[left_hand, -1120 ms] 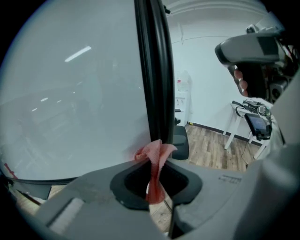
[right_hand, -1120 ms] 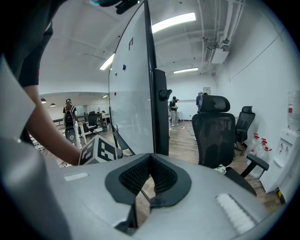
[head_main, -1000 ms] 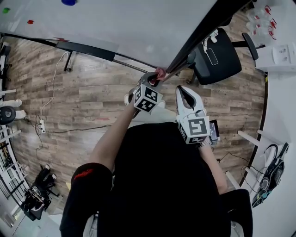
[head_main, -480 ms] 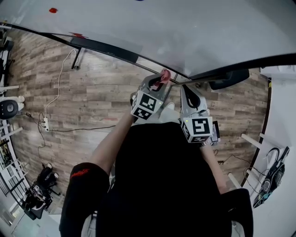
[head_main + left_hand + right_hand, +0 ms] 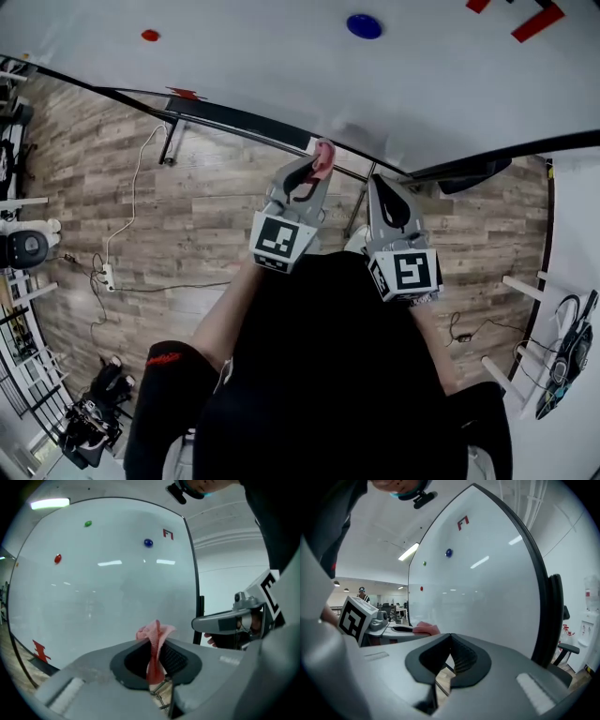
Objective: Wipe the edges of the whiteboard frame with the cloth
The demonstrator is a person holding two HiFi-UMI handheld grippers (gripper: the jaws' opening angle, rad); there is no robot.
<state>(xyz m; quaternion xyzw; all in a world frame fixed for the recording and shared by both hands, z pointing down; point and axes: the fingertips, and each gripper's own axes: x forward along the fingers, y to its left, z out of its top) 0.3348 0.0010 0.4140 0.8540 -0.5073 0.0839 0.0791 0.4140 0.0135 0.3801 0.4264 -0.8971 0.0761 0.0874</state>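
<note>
The whiteboard [image 5: 281, 66] fills the top of the head view. Its black frame [image 5: 234, 120] runs along the bottom edge to a lower corner [image 5: 405, 176], then off to the right. My left gripper [image 5: 317, 169] is shut on a pink cloth [image 5: 324, 152], which sits right at the bottom frame edge, left of the corner. In the left gripper view the cloth [image 5: 154, 631] sticks up from the jaws before the board, with the frame's upright edge [image 5: 193, 573] to its right. My right gripper [image 5: 379, 183] is shut and holds nothing, just below the corner.
Blue [image 5: 364, 25] and red [image 5: 150, 36] magnets stick to the board. Its stand leg [image 5: 169, 141] reaches the wooden floor. A cable and power strip [image 5: 108, 277] lie at the left. A black office chair [image 5: 469, 175] shows past the right frame edge.
The head has tilted up, so more of the board shows. Both grippers have shifted slightly along the bottom frame. The cloth stays pinched in the left one.
</note>
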